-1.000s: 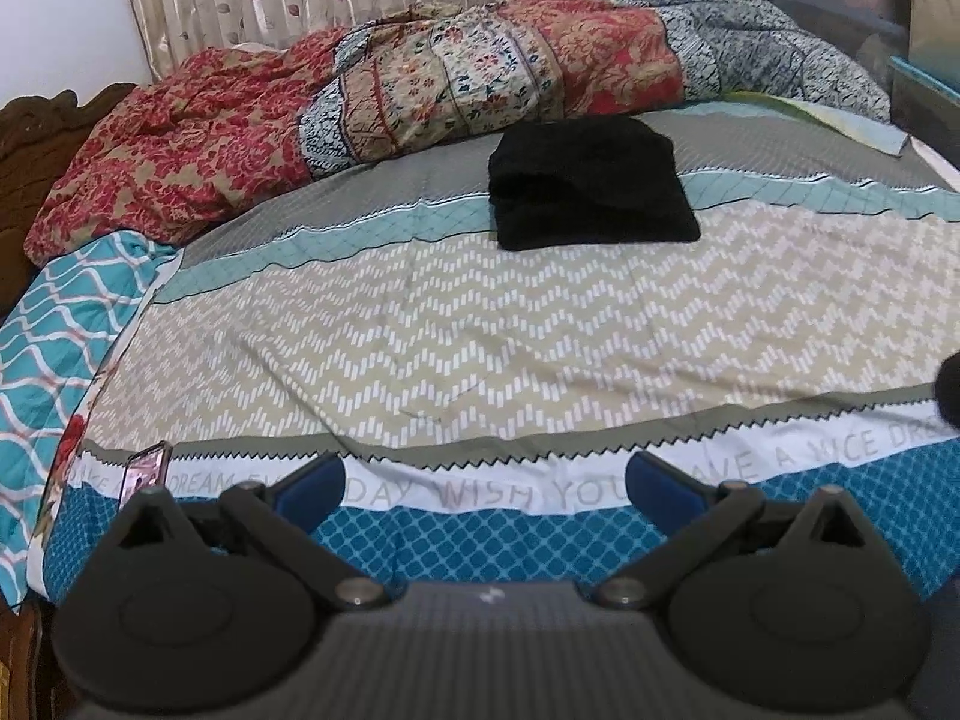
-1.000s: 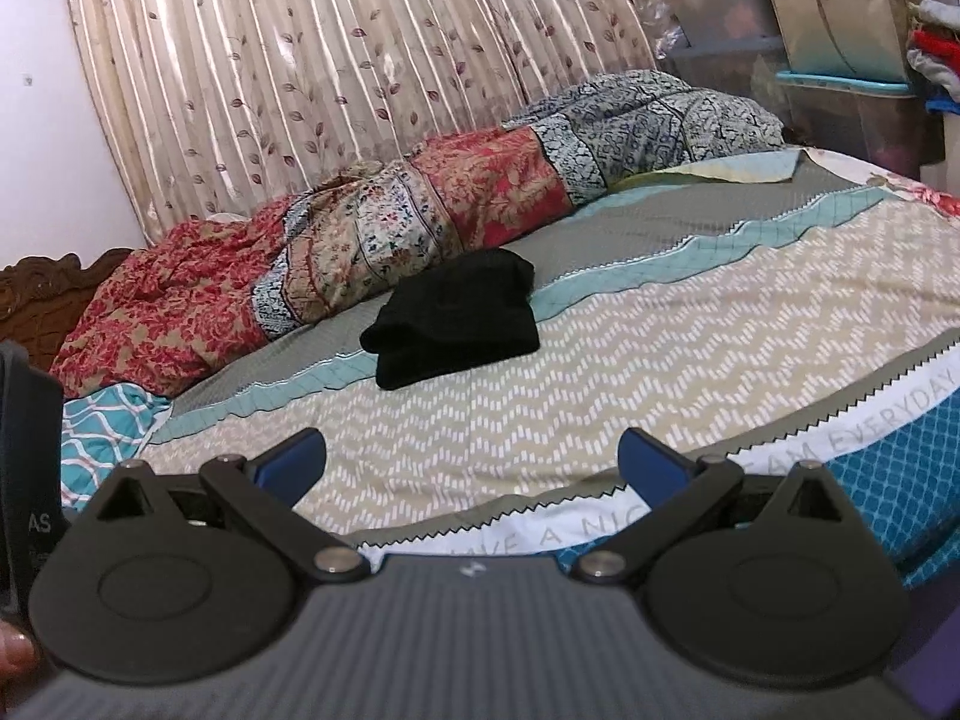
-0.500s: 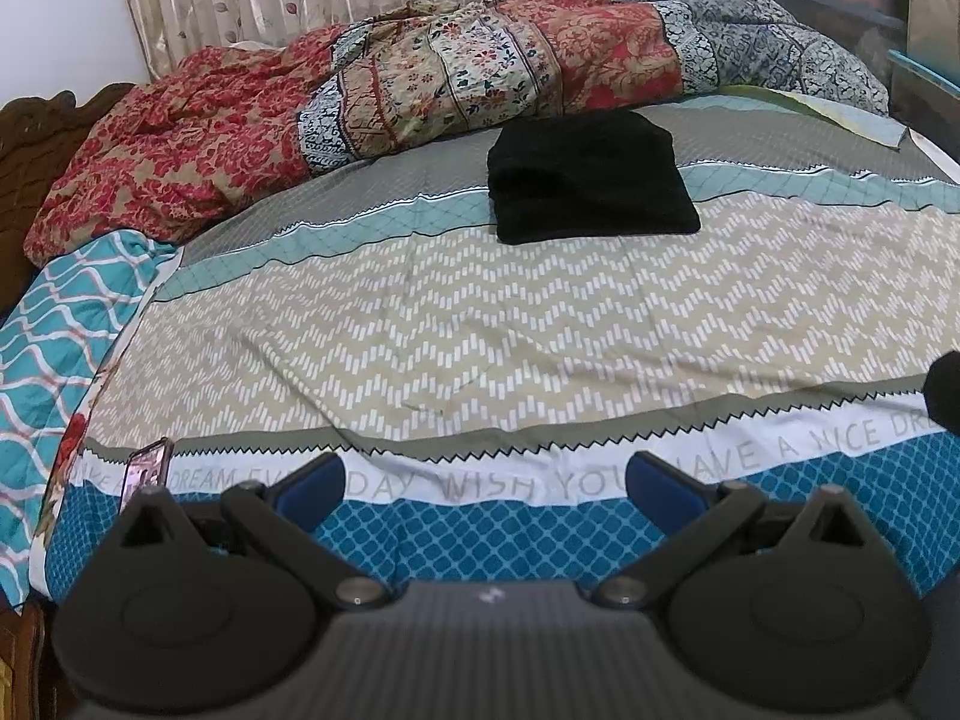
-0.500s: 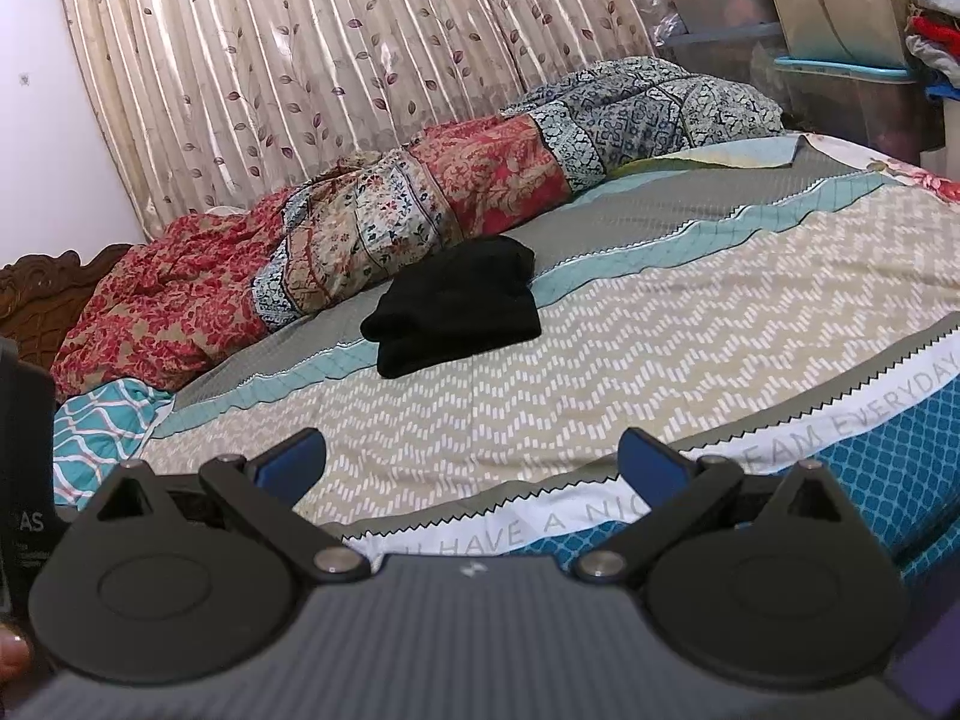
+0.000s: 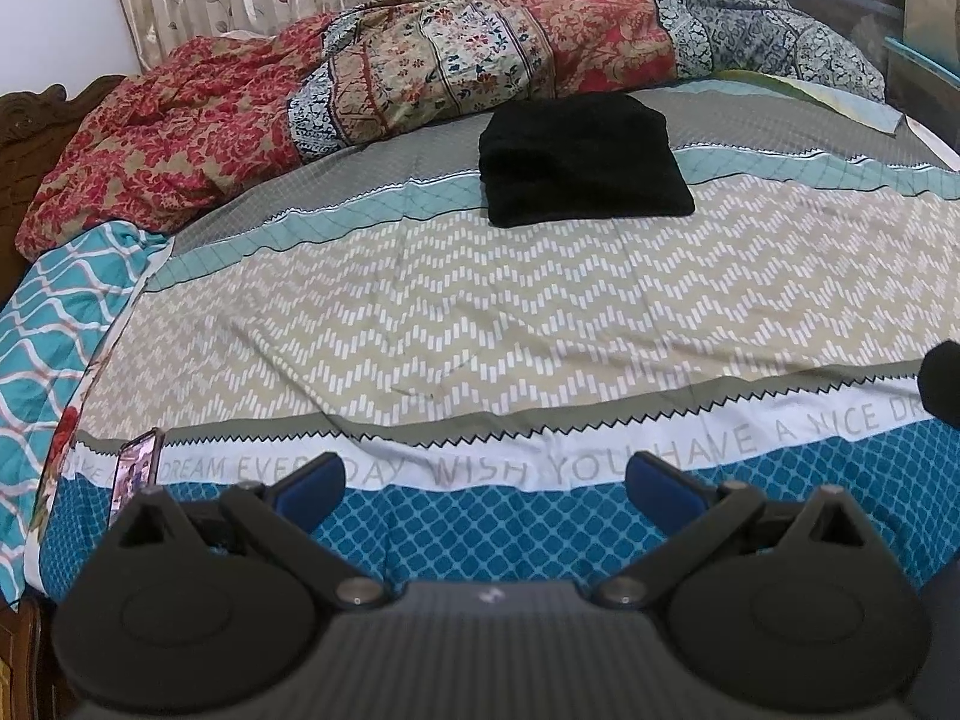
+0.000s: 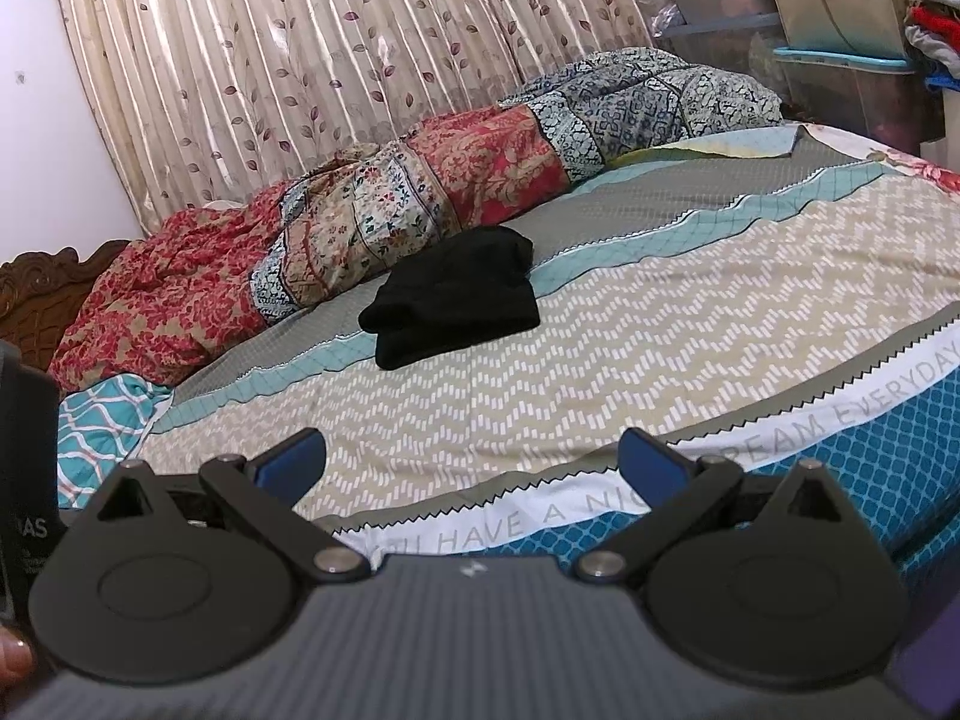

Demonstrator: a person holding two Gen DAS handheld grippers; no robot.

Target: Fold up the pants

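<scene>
Black pants (image 5: 582,159) lie folded into a compact rectangle on the far part of the bed, just in front of the bunched quilt; they also show in the right wrist view (image 6: 456,297). My left gripper (image 5: 486,480) is open and empty, held over the bed's near edge, far from the pants. My right gripper (image 6: 471,459) is open and empty too, also back at the near edge.
The patterned bedsheet (image 5: 480,312) covers the bed. A bunched floral quilt (image 5: 420,60) lies along the back. A phone (image 5: 135,471) lies at the near left edge. Storage boxes (image 6: 852,60) stand at the right. A curtain (image 6: 300,60) hangs behind.
Both grippers have drifted slightly, with the right wrist view tilting up a little. The pants have not moved and both grippers stay open.
</scene>
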